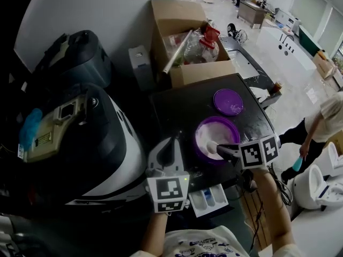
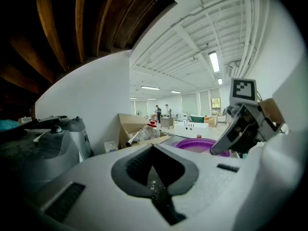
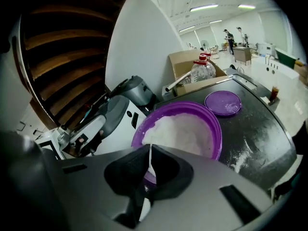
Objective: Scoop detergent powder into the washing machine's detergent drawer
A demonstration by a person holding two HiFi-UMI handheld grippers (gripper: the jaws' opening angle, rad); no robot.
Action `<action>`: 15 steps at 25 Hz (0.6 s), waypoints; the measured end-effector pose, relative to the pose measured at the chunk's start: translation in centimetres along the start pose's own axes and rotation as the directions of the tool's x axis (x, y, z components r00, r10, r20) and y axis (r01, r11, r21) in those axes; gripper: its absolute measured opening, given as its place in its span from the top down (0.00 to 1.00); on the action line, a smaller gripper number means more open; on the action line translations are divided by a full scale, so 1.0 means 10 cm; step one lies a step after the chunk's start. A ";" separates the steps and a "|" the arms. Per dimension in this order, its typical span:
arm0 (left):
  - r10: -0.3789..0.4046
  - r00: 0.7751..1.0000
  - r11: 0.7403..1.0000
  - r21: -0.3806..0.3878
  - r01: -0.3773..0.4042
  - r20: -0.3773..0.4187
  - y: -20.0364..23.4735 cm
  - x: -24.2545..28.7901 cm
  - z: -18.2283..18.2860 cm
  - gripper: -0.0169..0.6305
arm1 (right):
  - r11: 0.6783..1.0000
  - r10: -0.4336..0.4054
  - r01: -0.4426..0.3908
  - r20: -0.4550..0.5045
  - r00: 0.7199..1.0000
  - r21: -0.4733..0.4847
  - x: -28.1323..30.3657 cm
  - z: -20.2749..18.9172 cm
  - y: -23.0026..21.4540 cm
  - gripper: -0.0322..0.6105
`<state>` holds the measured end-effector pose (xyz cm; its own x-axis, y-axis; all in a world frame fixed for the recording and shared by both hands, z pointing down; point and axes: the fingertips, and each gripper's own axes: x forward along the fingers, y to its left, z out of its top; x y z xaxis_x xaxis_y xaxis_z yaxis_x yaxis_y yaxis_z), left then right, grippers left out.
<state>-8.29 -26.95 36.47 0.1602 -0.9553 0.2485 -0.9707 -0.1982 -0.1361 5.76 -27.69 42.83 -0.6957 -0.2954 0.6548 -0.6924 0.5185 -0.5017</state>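
A purple bowl (image 1: 204, 128) of white detergent powder stands on the dark washing machine top (image 1: 177, 103); in the right gripper view the bowl (image 3: 216, 129) lies just beyond the jaws. My right gripper (image 1: 221, 149) is shut on the thin handle of a white scoop (image 3: 150, 161), whose head (image 1: 211, 147) rests in the powder. My left gripper (image 1: 172, 144) hovers at the bowl's left, shut on nothing, and a few powder grains cling to its jaws (image 2: 153, 179). The detergent drawer (image 1: 209, 199) stands pulled out below the front edge, between my two arms.
The bowl's purple lid (image 1: 228, 101) lies behind it, with spilled powder (image 3: 240, 158) on the top. A cardboard box (image 1: 185, 39) holding a plastic bottle stands at the back. Grey and white appliances (image 1: 80, 116) crowd the left. A person (image 1: 321, 122) bends at the right.
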 end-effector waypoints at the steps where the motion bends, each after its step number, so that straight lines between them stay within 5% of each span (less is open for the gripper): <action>1: -0.001 1.000 1.000 0.000 0.001 0.001 0.00 0.00 0.00 0.97 | 1.000 0.001 -0.002 0.017 1.000 0.021 -0.01 0.01 -0.01 0.92; 15: -0.009 1.000 1.000 -0.003 0.009 0.017 -0.09 0.03 0.09 0.97 | 0.955 0.081 -0.148 0.256 0.963 0.255 -0.12 0.17 0.04 0.92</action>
<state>-7.24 -27.23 35.84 0.1715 -0.9571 0.2336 -0.9698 -0.2057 -0.1309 6.01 -28.46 40.89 -0.7753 -0.4478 0.4454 -0.6072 0.3344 -0.7208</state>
